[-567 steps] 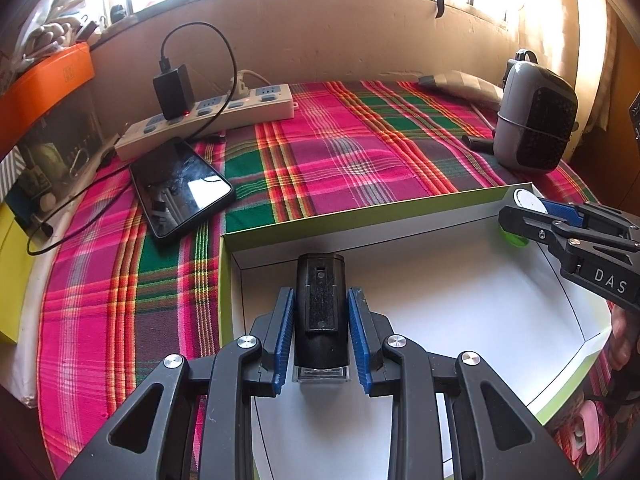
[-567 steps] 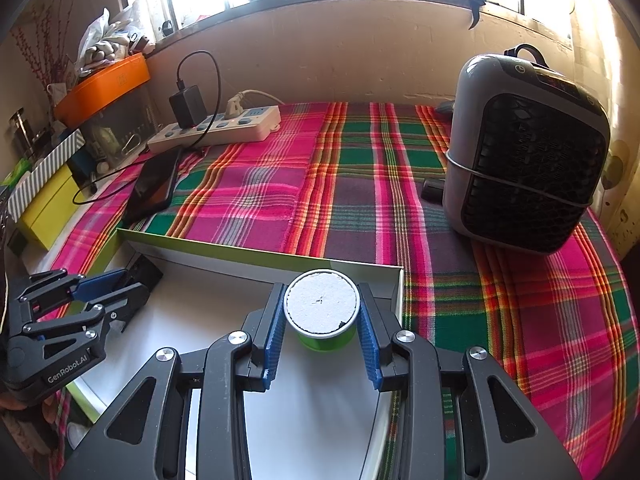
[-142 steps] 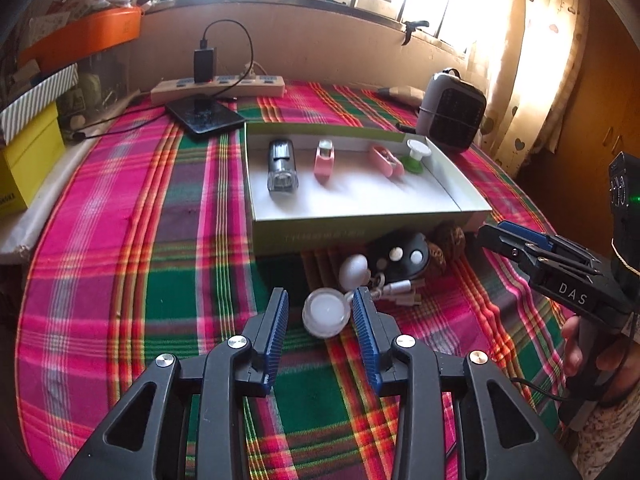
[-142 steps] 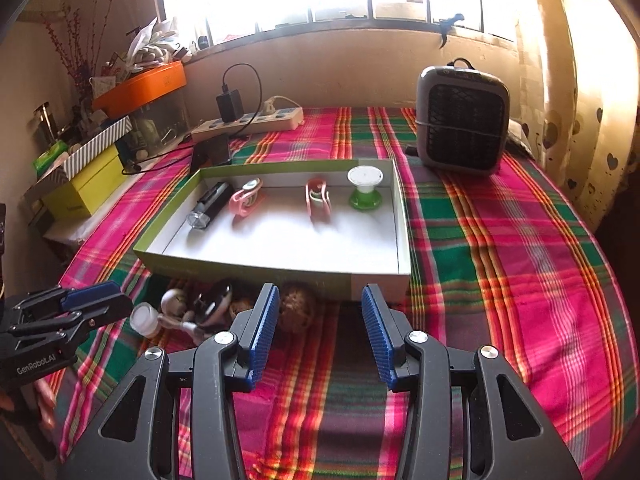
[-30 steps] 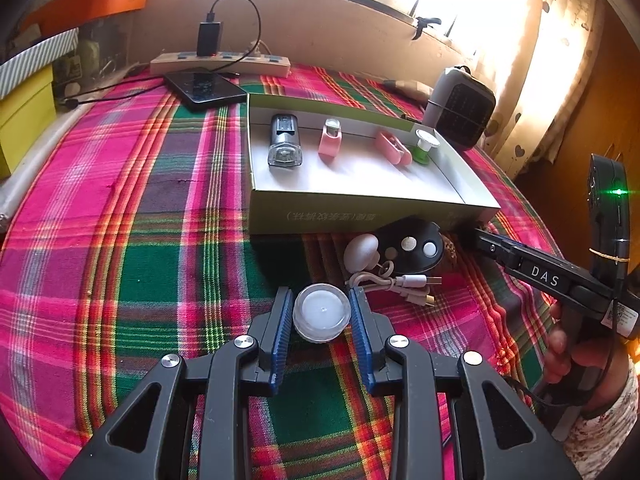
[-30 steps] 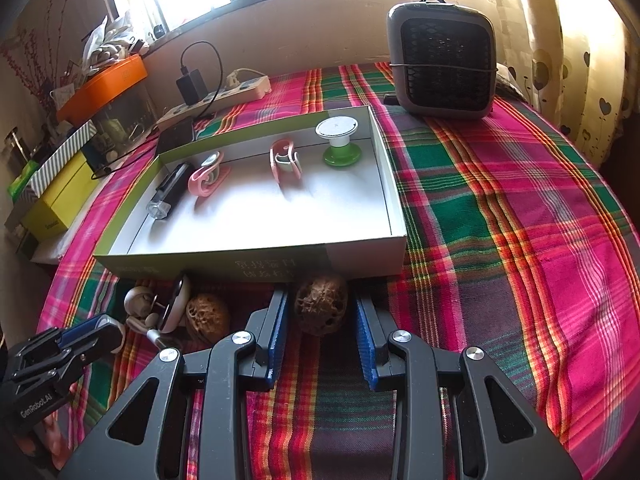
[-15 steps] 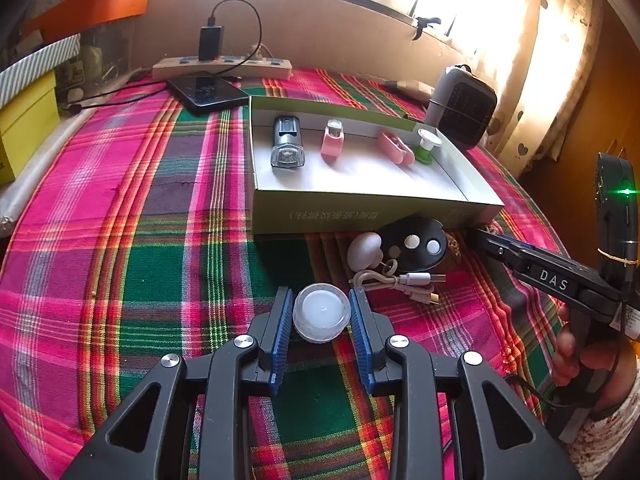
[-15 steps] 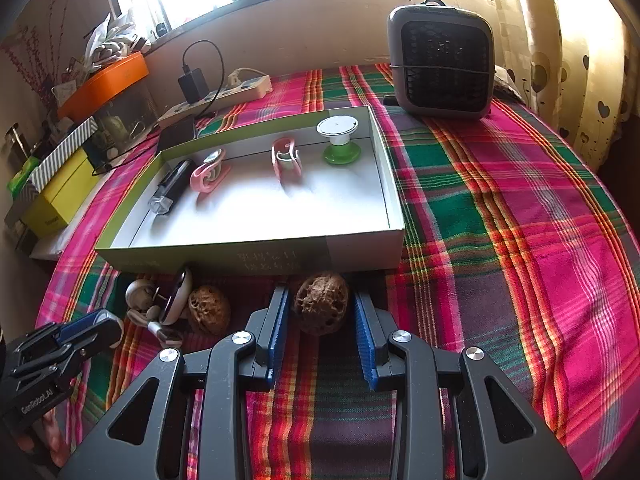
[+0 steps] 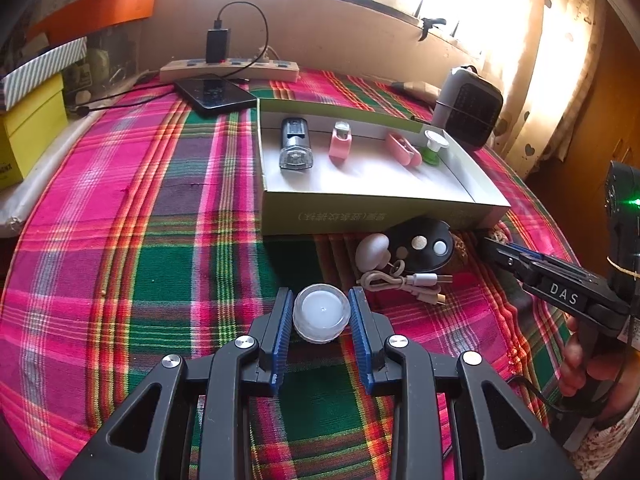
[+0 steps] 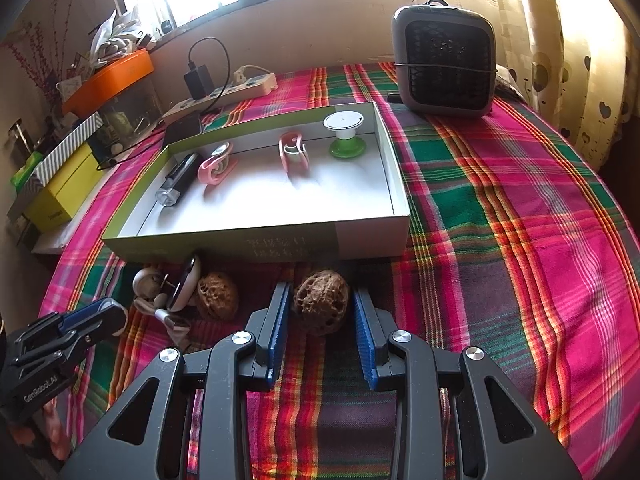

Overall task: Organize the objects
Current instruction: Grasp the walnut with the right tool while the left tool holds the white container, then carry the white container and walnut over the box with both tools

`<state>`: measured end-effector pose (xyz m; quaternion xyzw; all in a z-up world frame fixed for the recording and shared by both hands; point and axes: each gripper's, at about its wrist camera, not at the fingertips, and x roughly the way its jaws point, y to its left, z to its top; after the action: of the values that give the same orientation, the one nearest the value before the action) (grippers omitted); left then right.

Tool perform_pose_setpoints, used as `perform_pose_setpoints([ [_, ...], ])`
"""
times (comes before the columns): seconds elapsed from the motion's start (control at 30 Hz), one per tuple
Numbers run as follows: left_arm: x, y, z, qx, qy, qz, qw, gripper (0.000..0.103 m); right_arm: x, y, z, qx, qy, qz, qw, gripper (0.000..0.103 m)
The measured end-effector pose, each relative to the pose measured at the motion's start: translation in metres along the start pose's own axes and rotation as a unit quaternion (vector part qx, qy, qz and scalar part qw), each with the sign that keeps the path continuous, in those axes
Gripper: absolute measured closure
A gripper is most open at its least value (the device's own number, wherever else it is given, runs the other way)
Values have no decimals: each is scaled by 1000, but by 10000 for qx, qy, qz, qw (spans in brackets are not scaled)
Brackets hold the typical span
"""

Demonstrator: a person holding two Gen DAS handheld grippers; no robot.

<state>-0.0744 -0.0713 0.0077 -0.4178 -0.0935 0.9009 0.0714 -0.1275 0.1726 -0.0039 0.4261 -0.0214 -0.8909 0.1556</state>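
Note:
My left gripper (image 9: 321,307) is shut on a round white cap (image 9: 321,313), held just above the plaid cloth in front of the box. My right gripper (image 10: 320,304) is shut on a brown walnut (image 10: 320,302) close to the front wall of the green-and-white box (image 10: 280,246). The box (image 9: 360,212) holds a black light (image 9: 295,148), two pink clips (image 9: 340,145) and a green-and-white spool (image 9: 434,148). A second walnut (image 10: 217,295), a black key fob (image 9: 420,245), a white ball (image 9: 372,250) and a cable (image 9: 404,282) lie in front of the box.
A grey heater (image 10: 444,62) stands behind the box on the right. A power strip (image 9: 230,70) and a phone (image 9: 215,96) lie at the back left. A yellow box (image 9: 24,132) and an orange tub (image 9: 94,10) are stacked at the left.
Both grippers have risen slightly with their objects in the last second. Earlier, both grippers were open near the loose items; long before, they placed the light and spool in the box.

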Motion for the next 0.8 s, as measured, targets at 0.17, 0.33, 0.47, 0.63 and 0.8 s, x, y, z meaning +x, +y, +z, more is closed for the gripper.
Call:
perform_pose_setpoints([
  [0.17,-5,-2,3,17,-55,11,10000,77,-1,0,-1,-3,1,7,10000,71],
  [0.33,-9,-6,7,48,-98,-6,9999,77,-4,3,-3,-44,8,29,10000,71],
  [0.47,-13,-11,12,103,-138,-44,9998,77,-8,6,-2,-87,1,49,10000,71],
  [0.63,-18,-16,20,157,-192,-78,9997,77,-13,8,1,-137,-33,71,9999,71],
  [0.8,-20,-21,25,233,-204,-87,9995,77,-16,9,6,-116,-97,103,9998,71],
])
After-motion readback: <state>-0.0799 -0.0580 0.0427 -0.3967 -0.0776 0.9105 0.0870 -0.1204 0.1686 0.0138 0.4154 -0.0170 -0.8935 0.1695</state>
